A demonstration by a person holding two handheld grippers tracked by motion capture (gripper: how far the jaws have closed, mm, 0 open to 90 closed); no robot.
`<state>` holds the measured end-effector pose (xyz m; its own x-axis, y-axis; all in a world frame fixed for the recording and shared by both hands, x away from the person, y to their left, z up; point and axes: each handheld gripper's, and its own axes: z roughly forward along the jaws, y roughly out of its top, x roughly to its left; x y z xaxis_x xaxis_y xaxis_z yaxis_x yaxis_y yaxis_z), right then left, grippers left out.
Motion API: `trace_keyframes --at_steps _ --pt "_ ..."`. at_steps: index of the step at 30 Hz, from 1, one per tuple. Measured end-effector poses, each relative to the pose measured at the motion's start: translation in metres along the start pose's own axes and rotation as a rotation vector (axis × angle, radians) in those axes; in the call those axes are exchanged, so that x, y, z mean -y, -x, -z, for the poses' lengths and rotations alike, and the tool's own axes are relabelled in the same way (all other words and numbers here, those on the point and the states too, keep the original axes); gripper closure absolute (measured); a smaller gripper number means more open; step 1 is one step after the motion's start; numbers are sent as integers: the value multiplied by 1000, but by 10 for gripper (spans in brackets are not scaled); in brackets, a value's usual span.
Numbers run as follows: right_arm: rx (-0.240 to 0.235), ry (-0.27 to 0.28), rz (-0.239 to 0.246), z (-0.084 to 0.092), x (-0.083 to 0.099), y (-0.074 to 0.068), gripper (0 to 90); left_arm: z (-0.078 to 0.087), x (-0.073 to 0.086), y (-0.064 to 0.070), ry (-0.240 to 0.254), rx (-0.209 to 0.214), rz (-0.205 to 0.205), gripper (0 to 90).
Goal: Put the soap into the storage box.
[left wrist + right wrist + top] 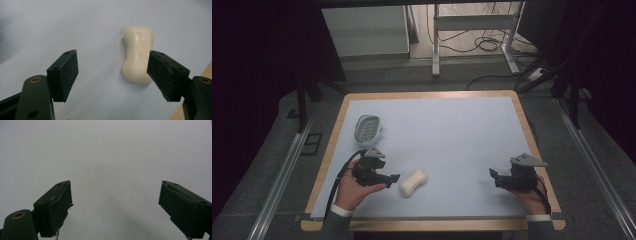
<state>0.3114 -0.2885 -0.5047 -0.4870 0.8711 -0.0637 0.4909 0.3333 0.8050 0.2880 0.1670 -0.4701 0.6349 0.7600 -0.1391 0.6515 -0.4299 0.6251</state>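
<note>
The bar of soap (pixel 413 183) lies on the pale blue surface (pixel 452 135), near its front edge and left of the middle. It is cream-white and narrower at the waist. Its long axis runs at a slant, from the near left to the far right in the high view.

The left hand-held gripper (pixel 388 178) is just beside the soap, on its left, and points toward it. In the left gripper view the soap (pixel 138 54) is ahead and toward the right jaw, which partly covers its near end. The jaws stand wide apart and hold nothing.

The right hand-held gripper (pixel 493 176) is well apart, at the right side of the surface, also wide open and empty. So the left hand is much nearer.

Letters are pressed into the soap, but I cannot read them.

A soap dish (pixel 367 128) stands behind the left hand.
</note>
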Motion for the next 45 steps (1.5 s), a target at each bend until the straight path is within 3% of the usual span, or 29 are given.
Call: trace_keyframes --at_steps 19,27,45 --pt "-2 -11 3 -1 0 -1 111 -19 -12 18 -44 38 -45 246" --pt "1 -16 6 -2 1 -1 111 -25 -14 20 -55 41 -44 245" --pt "3 -20 2 -3 2 0 111 -55 -14 31 -135 45 -68 248"
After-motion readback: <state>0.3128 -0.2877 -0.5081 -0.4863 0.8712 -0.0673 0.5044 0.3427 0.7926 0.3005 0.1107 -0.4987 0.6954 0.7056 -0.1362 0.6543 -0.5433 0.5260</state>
